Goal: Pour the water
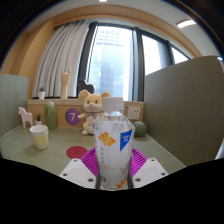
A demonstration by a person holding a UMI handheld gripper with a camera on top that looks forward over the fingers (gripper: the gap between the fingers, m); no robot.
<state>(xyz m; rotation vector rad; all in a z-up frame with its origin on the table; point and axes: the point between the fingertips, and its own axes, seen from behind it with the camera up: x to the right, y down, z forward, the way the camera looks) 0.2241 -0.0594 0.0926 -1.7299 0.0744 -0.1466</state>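
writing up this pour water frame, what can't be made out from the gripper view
- Bottle base: hidden behind the jaws and their pink pads; whether the pads truly press on the bottle or leave a slight gap is unclear.
- Water level: the label covers most of the bottle.
- Label print: too small to read.
- Cup contents: the view is too low to see over its rim.
- Red coaster: partly hidden by the bottle.

The gripper [112, 172] comprises two light grey, blocky fingers [76, 172] with flat, angular outer faces, each carrying on its inner face a magenta pad [92, 160] moulded with fine parallel ribs.
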